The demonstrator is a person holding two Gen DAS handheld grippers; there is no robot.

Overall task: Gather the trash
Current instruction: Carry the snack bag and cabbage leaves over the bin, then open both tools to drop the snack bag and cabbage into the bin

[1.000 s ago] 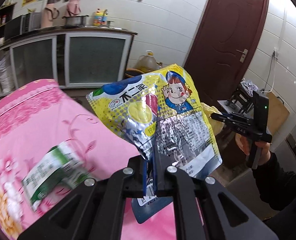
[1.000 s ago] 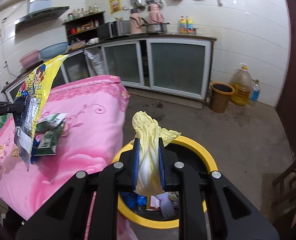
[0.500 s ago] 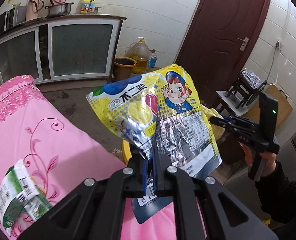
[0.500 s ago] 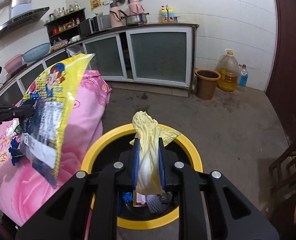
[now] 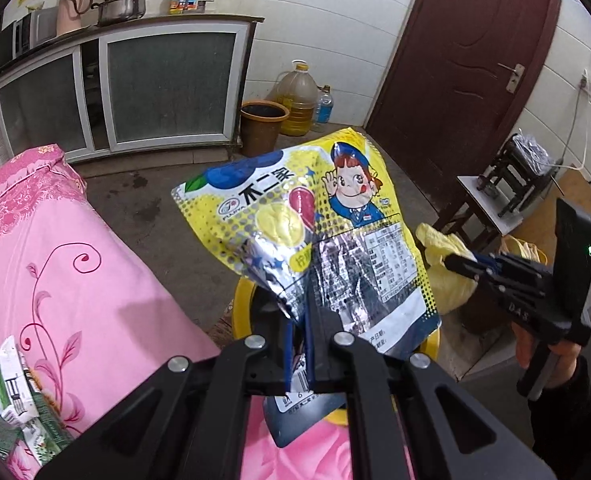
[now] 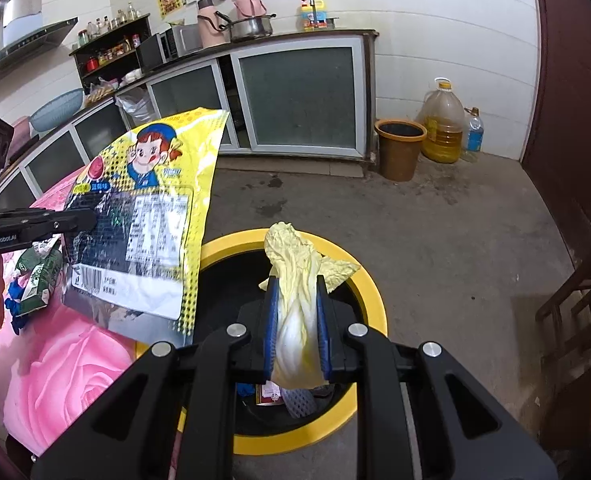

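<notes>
My left gripper (image 5: 299, 354) is shut on a yellow and silver snack bag (image 5: 315, 236) and holds it up at the near rim of the yellow-rimmed trash bin (image 5: 242, 304). My right gripper (image 6: 297, 322) is shut on a pale yellow cabbage leaf (image 6: 299, 276) and holds it over the open bin (image 6: 369, 292), which holds other trash. The snack bag (image 6: 151, 208) and the left gripper (image 6: 75, 220) show at the left of the right wrist view. The right gripper (image 5: 461, 265) with the leaf (image 5: 443, 256) shows at the right of the left wrist view.
A green and white carton (image 5: 11, 404) lies on the pink flowered cloth (image 5: 67, 280); it also shows in the right wrist view (image 6: 39, 276). A brown bucket (image 6: 399, 148) and oil jug (image 6: 443, 124) stand by the cabinets. A dark door (image 5: 467, 64) and a stool (image 5: 483, 208) are at the right.
The left gripper has carried the snack bag off the pink cloth toward the bin. The right gripper has moved forward with the leaf, further over the bin.
</notes>
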